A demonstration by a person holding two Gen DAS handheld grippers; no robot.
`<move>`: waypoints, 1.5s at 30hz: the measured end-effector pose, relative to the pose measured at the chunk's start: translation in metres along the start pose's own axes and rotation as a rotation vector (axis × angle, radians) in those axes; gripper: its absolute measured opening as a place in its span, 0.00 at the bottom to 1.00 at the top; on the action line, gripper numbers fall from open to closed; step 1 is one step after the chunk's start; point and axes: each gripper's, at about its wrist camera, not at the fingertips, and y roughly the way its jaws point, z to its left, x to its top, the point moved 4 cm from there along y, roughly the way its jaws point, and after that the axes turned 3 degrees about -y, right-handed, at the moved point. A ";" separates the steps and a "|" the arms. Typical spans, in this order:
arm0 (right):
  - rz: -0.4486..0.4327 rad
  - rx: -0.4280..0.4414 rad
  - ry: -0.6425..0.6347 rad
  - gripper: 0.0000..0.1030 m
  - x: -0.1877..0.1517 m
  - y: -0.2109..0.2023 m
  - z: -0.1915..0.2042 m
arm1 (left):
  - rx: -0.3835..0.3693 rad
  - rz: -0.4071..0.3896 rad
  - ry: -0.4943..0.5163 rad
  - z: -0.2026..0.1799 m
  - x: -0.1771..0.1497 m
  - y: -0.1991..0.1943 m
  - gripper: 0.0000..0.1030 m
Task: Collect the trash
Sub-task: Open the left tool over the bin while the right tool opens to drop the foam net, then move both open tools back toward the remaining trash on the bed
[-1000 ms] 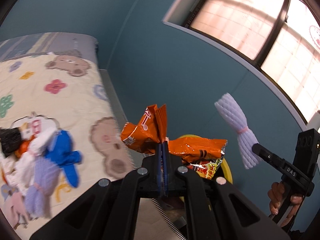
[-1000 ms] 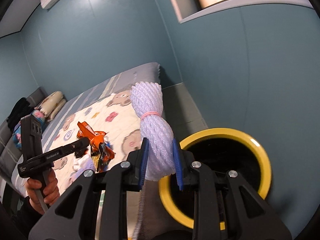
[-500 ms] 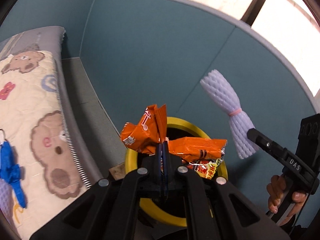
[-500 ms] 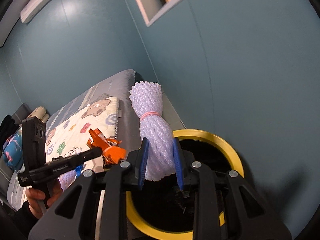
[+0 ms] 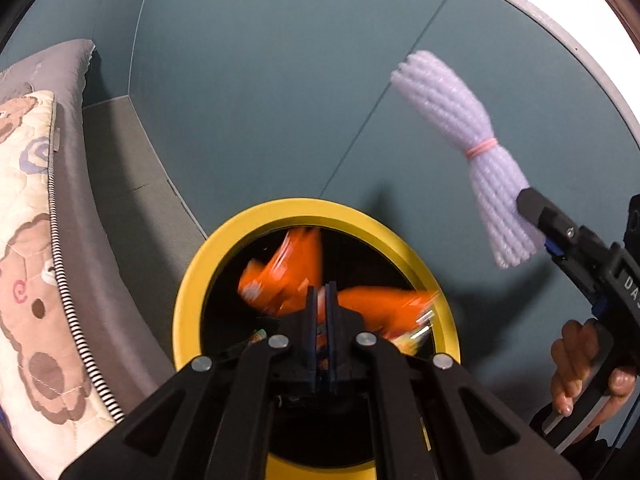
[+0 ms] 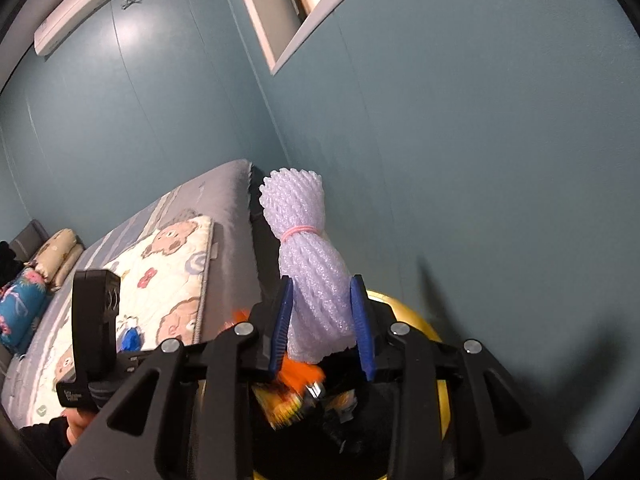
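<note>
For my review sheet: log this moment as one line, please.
left gripper: shut on orange snack wrapper, over yellow-rimmed bin | right gripper: jaws just opening, foam net bundle between them | nothing dropped yet

Bear-print quilt (image 6: pixel 160 276) on grey bed (image 6: pixel 228 216), teal wall (image 6: pixel 480 160), air conditioner (image 6: pixel 76 8), window recess (image 6: pixel 296 4)

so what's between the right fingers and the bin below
Only the orange wrappers in the left gripper, over the bin mouth, per the right wrist view.

Both wrist views angled down, close over yellow-rimmed bin (image 5: pixel 208 264); shared.
</note>
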 end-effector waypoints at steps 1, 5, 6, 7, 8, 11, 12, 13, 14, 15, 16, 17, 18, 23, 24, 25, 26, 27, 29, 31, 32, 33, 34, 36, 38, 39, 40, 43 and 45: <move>-0.007 -0.004 0.002 0.33 0.001 0.000 -0.001 | -0.007 0.004 -0.005 -0.001 0.001 0.002 0.03; -0.015 -0.008 0.017 0.46 0.004 0.001 -0.004 | -0.005 -0.002 -0.018 -0.003 -0.003 0.001 0.30; -0.016 -0.009 0.018 0.47 0.003 0.001 -0.005 | -0.003 -0.007 -0.016 -0.003 -0.002 0.002 0.33; -0.017 -0.012 0.019 0.47 0.003 0.000 -0.005 | -0.006 -0.009 -0.015 -0.003 -0.001 0.001 0.35; -0.017 -0.013 0.020 0.47 0.003 0.000 -0.004 | -0.007 -0.012 -0.016 -0.006 -0.002 -0.003 0.40; -0.016 -0.014 0.027 0.47 0.002 0.000 -0.002 | 0.010 -0.029 -0.013 -0.005 -0.003 -0.009 0.51; -0.015 -0.012 0.030 0.47 0.001 -0.001 -0.001 | 0.017 -0.034 -0.011 -0.005 -0.003 -0.010 0.53; -0.015 -0.011 0.031 0.49 0.002 -0.002 -0.001 | 0.028 -0.041 -0.008 -0.005 -0.004 -0.013 0.61; -0.014 -0.011 0.031 0.50 0.001 -0.002 0.001 | 0.039 -0.050 -0.007 -0.001 -0.002 -0.014 0.67; -0.013 -0.010 0.031 0.52 0.000 -0.002 0.002 | 0.048 -0.058 -0.007 0.002 0.000 -0.018 0.69; -0.010 -0.008 0.032 0.53 -0.001 -0.003 0.004 | 0.059 -0.065 -0.007 0.004 -0.001 -0.022 0.72; -0.006 -0.005 0.033 0.53 -0.001 -0.004 0.005 | 0.070 -0.071 -0.008 0.005 -0.001 -0.026 0.76; -0.001 0.001 0.034 0.54 -0.002 -0.004 0.008 | 0.078 -0.076 -0.010 0.005 -0.001 -0.030 0.77; 0.008 0.028 0.039 0.61 -0.003 -0.009 0.021 | 0.118 -0.108 -0.039 0.017 0.000 -0.053 0.82; 0.009 0.035 0.039 0.62 -0.003 -0.011 0.024 | 0.125 -0.115 -0.040 0.019 -0.001 -0.059 0.83; 0.012 0.044 0.036 0.64 -0.003 -0.014 0.028 | 0.136 -0.126 -0.040 0.020 -0.003 -0.067 0.85; 0.013 0.050 0.033 0.65 -0.002 -0.015 0.031 | 0.147 -0.137 -0.040 0.023 -0.003 -0.073 0.86; 0.011 0.056 0.029 0.68 -0.001 -0.018 0.036 | 0.160 -0.149 -0.042 0.025 -0.004 -0.081 0.87; 0.008 0.070 0.018 0.71 0.000 -0.022 0.046 | 0.182 -0.163 -0.045 0.027 -0.009 -0.095 0.89; 0.005 0.089 0.007 0.75 0.002 -0.027 0.058 | 0.214 -0.183 -0.049 0.033 -0.015 -0.111 0.90; 0.003 0.098 0.003 0.76 0.002 -0.030 0.062 | 0.230 -0.195 -0.054 0.037 -0.018 -0.120 0.91; 0.003 0.110 -0.001 0.79 0.003 -0.032 0.068 | 0.242 -0.208 -0.061 0.041 -0.020 -0.130 0.91; 0.002 0.125 -0.005 0.80 0.003 -0.033 0.076 | 0.250 -0.217 -0.066 0.041 -0.023 -0.138 0.92; 0.004 0.148 -0.014 0.80 0.004 -0.035 0.089 | 0.272 -0.237 -0.078 0.048 -0.027 -0.155 0.92; 0.009 0.175 -0.029 0.80 0.005 -0.036 0.107 | 0.307 -0.255 -0.088 0.059 -0.031 -0.174 0.92; 0.010 0.187 -0.037 0.80 0.005 -0.037 0.115 | 0.319 -0.261 -0.094 0.063 -0.032 -0.179 0.92; 0.011 0.201 -0.046 0.80 0.006 -0.037 0.125 | 0.335 -0.270 -0.103 0.068 -0.036 -0.189 0.92; 0.017 0.236 -0.073 0.80 0.005 -0.038 0.151 | 0.376 -0.291 -0.134 0.084 -0.049 -0.215 0.92; 0.026 0.257 -0.090 0.81 0.003 -0.037 0.167 | 0.402 -0.307 -0.151 0.094 -0.057 -0.230 0.92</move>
